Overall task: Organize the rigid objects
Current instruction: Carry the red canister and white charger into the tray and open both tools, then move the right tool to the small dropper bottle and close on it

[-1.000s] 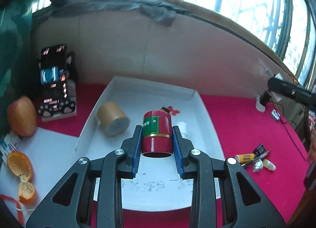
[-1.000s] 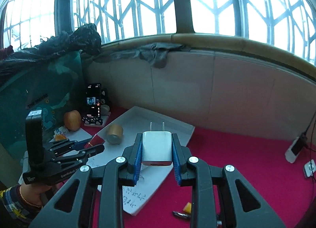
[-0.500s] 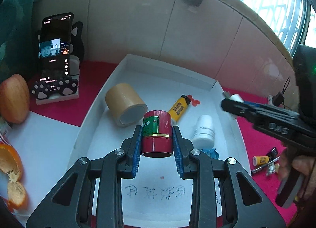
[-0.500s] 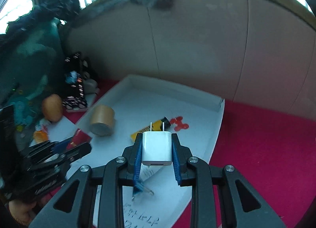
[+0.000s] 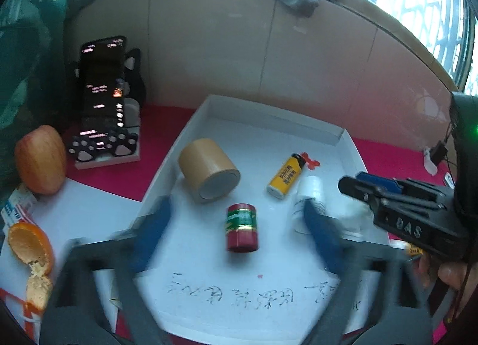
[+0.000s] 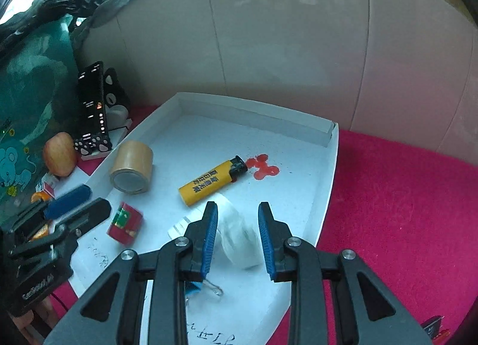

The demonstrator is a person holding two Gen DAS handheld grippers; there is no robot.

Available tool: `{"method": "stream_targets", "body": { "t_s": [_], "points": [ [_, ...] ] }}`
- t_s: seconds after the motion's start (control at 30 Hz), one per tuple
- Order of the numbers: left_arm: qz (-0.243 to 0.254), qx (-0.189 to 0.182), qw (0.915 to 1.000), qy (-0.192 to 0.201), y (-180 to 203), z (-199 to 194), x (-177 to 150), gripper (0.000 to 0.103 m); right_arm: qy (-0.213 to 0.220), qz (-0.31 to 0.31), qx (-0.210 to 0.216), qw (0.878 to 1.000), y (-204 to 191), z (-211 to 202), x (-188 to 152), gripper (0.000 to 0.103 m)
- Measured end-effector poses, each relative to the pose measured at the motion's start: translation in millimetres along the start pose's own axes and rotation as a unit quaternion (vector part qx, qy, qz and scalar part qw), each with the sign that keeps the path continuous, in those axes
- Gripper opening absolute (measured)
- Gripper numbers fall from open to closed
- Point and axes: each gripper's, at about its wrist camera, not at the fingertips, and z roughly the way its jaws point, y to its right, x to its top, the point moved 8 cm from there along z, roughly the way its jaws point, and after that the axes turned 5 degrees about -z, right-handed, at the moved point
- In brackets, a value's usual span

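Observation:
A white shallow tray [image 5: 269, 112] [image 6: 328, 166] lies on a red cloth. In it are a brown tape roll [image 5: 209, 170] [image 6: 131, 167], a yellow lighter [image 5: 285, 176] [image 6: 212, 181], a white bottle [image 5: 307, 198] and a red can with a green label [image 5: 241, 227] [image 6: 125, 222]. My left gripper [image 5: 236, 231] is open wide, with the red can lying free between its fingers. My right gripper [image 6: 238, 236] is open; the white charger plug [image 6: 239, 237], blurred, sits loose between its fingers above the tray. A blue binder clip [image 6: 200, 285] lies under it.
A phone on a paw-print stand [image 5: 101, 112] [image 6: 92, 112], an apple [image 5: 40, 160] [image 6: 59, 158] and orange peel [image 5: 30, 249] sit left of the tray on white paper. A tan wall stands behind. Small items [image 6: 433, 325] lie on the red cloth at right.
Both grippers have opened. The left one let go of the red can, which now lies in the tray. The right one released the white charger plug over the tray.

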Motion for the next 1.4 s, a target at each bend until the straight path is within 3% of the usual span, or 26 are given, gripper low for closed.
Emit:
{"method": "stream_targets", "body": {
  "t_s": [0.03,0.1,0.2,0.33,0.53,0.73,0.9,1.1,1.3,1.4],
  "points": [
    [-0.002,0.008,0.9999,0.007,-3,-2,1,0.103,0.003,-0.003,-0.001,1.000,-2,-2,0,0.044],
    [-0.006,0.020,0.9998,0.009,-7,-6,1,0.103,0.013,-0.007,-0.002,1.000,-5,-6,1,0.091],
    [-0.010,0.032,0.9991,0.025,-12,-16,3,0.103,0.028,-0.008,-0.025,0.999,-2,-15,2,0.102],
    [-0.018,0.026,0.9990,0.030,-10,-23,3,0.103,0.039,0.002,-0.022,0.999,0,-29,-1,0.103],
    [-0.009,0.019,0.9991,0.036,2,-30,2,0.103,0.085,-0.008,-0.077,0.993,8,-70,-1,0.103],
    [-0.003,0.018,0.9991,0.039,12,-36,0,0.103,0.096,0.035,-0.097,0.990,26,-109,-7,0.103],
    [0.005,0.014,0.9991,0.040,20,-40,-1,0.103,0.141,0.066,-0.099,0.983,46,-150,-14,0.103],
    [0.012,0.012,0.9989,0.044,29,-44,-1,0.103,0.189,0.134,-0.155,0.960,101,-204,-27,0.103],
    [0.026,-0.014,0.9984,0.049,48,-52,-1,0.103,0.211,0.235,-0.133,0.940,166,-241,-58,0.103],
    [0.045,-0.050,0.9964,0.051,68,-59,-4,0.103,0.222,0.260,-0.139,0.929,191,-258,-77,0.103]
  ]
}}
